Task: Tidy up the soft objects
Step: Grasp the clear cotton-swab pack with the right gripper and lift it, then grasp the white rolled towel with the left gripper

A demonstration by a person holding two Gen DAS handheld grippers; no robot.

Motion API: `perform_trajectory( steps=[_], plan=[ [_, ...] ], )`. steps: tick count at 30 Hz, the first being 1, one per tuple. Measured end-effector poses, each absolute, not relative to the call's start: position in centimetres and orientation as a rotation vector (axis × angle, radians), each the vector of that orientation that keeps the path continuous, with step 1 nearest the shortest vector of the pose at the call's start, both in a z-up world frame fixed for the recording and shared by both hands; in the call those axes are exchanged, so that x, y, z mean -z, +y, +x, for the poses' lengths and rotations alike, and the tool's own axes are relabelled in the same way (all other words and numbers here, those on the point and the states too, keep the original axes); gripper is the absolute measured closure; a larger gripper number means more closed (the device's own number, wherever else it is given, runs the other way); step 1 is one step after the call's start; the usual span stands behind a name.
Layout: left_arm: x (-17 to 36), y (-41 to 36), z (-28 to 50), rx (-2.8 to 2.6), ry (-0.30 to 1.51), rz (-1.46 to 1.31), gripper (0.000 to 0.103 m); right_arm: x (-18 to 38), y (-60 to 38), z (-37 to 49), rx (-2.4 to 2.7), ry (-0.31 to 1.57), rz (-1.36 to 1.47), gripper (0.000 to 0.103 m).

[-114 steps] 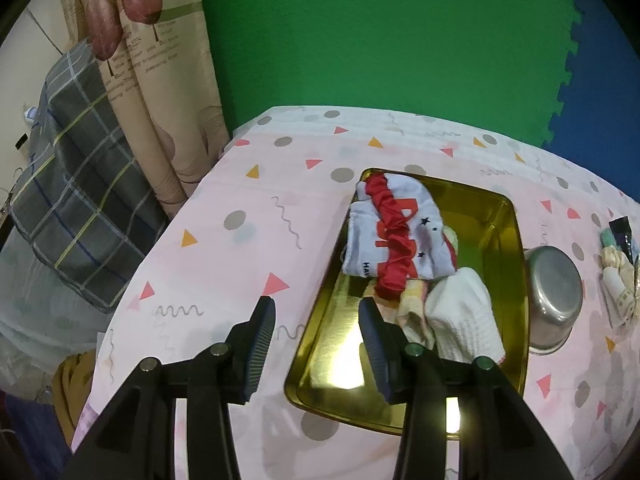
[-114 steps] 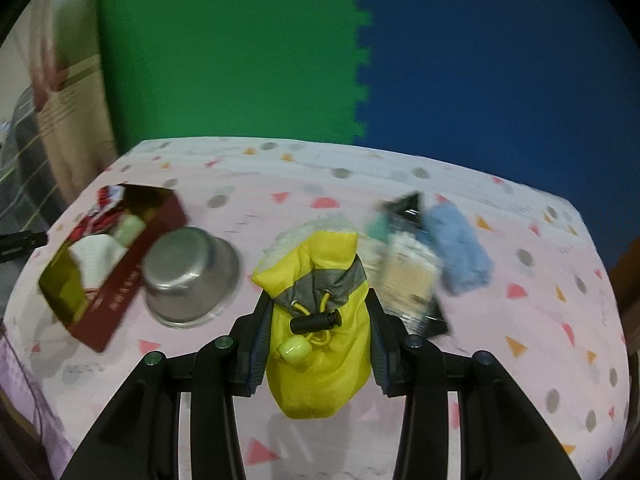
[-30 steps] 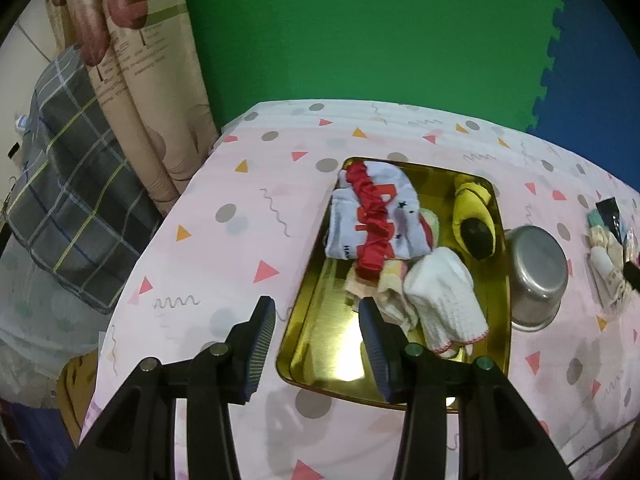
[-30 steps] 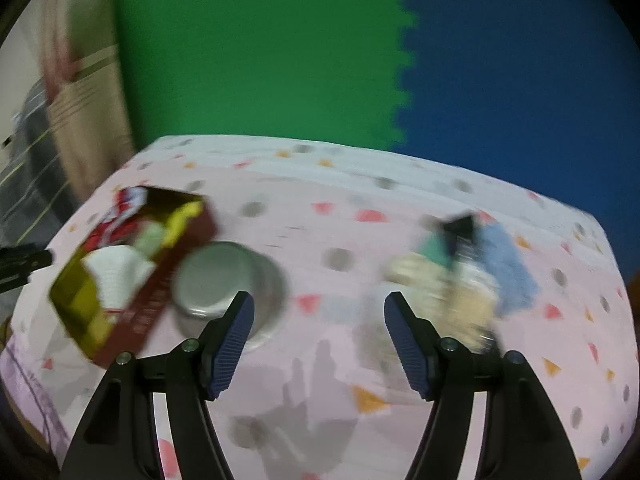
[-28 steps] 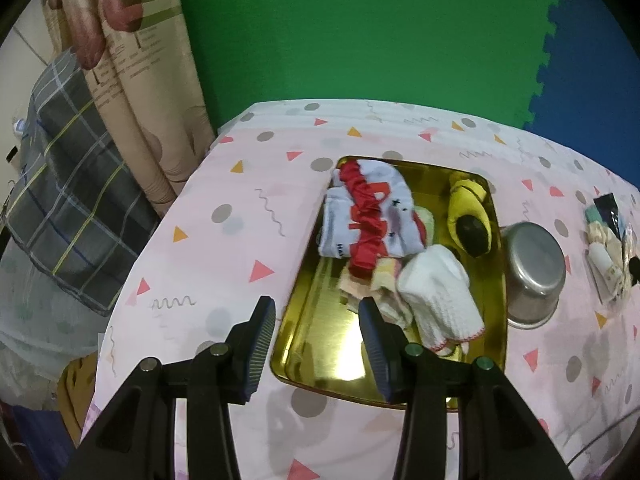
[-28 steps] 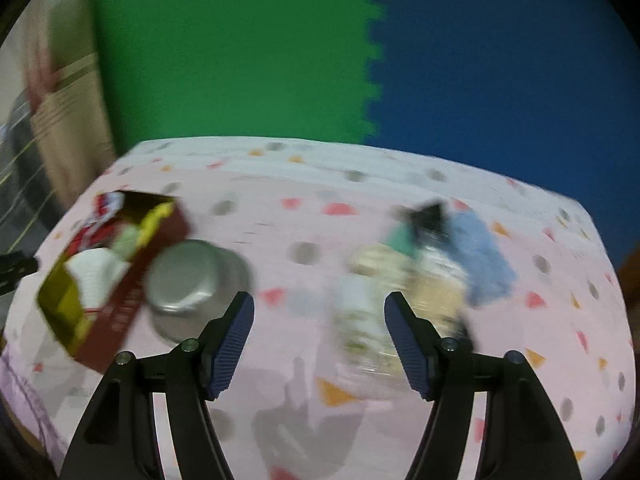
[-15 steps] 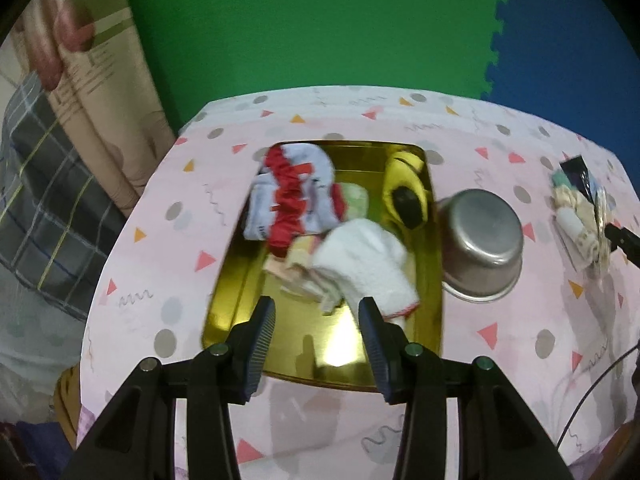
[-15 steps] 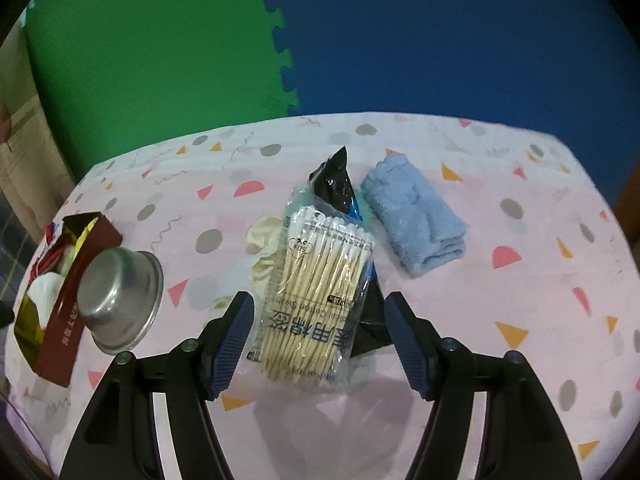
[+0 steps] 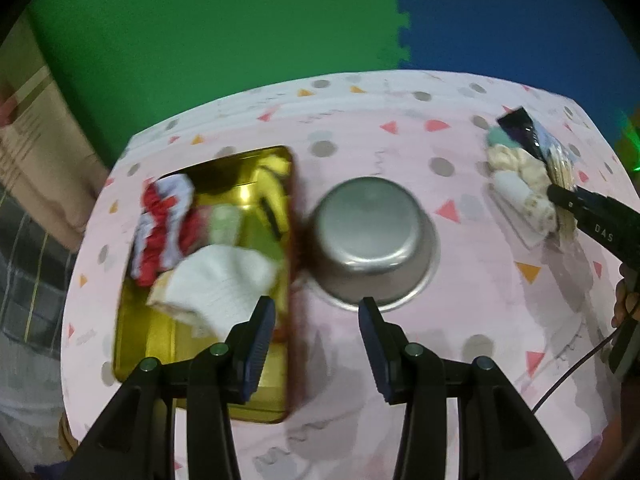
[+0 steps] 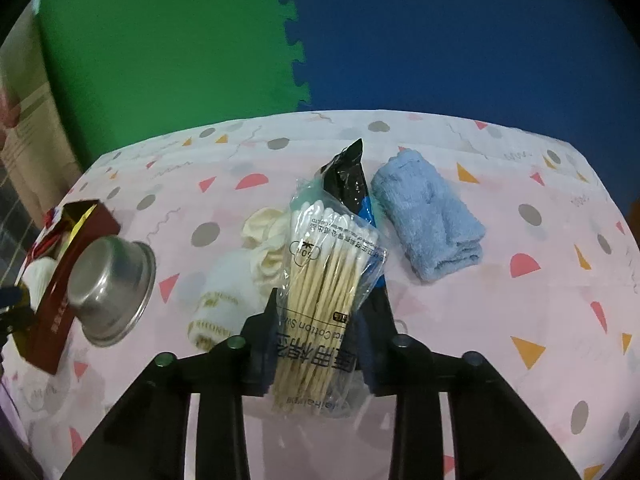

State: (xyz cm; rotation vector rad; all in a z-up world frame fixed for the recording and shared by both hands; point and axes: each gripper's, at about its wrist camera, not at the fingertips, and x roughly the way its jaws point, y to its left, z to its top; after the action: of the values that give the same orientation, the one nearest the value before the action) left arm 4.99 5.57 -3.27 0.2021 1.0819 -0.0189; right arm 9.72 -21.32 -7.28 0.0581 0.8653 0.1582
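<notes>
My right gripper is shut on a clear bag of cotton swabs lying on the pink tablecloth. A black packet lies under it, a folded blue towel to its right, and cream socks to its left. My left gripper is open and empty, above the gap between the gold tray and the upturned steel bowl. The tray holds a red-and-white cloth, a white sock and a yellow pouch. The right gripper's tip shows in the left wrist view.
The steel bowl and red-sided tray sit at the left in the right wrist view. Green and blue foam mats form the back wall. A curtain hangs at the far left. The table edge runs close below both grippers.
My right gripper has dropped the yellow pouch in the tray, swung right and closed on the cotton swab bag. My left gripper has moved right, from over the tray toward the bowl.
</notes>
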Motion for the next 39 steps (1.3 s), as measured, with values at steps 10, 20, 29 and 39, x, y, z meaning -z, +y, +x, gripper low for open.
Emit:
perform_trajectory(
  steps=[10, 20, 29, 39],
  plan=[
    [4.3, -0.8, 6.3, 0.136, 1.09, 0.216, 0.059, 7.2, -23.4, 6.6, -0.189, 0.856, 0.068, 0.076],
    [5.1, -5.8, 6.9, 0.227, 1.11, 0.234, 0.059, 7.1, -26.7, 4.1, -0.106, 0.847, 0.055, 0.076],
    [4.9, -8.1, 7.9, 0.323, 1.116, 0.123, 0.059, 9.1, -30.6, 3.9, 0.09, 0.846, -0.019, 0.076],
    [5.4, -9.7, 10.1, 0.362, 1.126, 0.015, 0.059, 10.7, -31.1, 4.3, 0.072, 0.88, 0.033, 0.076]
  ],
)
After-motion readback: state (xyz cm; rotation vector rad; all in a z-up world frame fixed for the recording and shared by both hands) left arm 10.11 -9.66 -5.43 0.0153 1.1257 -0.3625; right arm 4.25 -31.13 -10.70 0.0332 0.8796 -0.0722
